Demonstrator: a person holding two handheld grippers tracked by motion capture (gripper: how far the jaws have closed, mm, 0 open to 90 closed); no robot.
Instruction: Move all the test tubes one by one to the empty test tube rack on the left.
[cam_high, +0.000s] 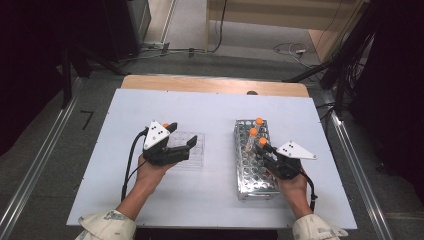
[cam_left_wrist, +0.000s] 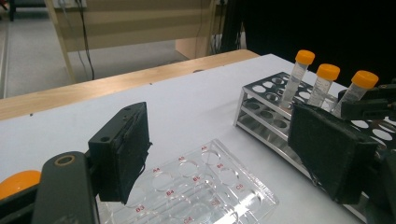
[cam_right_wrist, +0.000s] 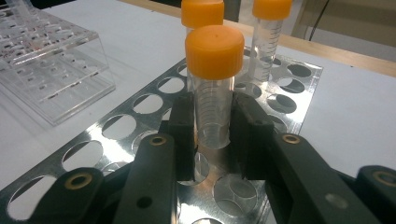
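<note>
Left gripper (cam_high: 181, 136) hovers over 1 clear well plate (cam_high: 193, 150) at mid-left of the white table (cam_high: 130, 110), jaws wide apart, nothing between them. Right of it: 1 metal tube rack (cam_high: 250, 172) holding 3 orange-capped tubes in a near-to-far line. Right gripper (cam_high: 264, 149) is clamped on the nearest tube (cam_right_wrist: 214, 88), pads pressing both sides just below the cap; tube stands upright in its rack hole
</note>
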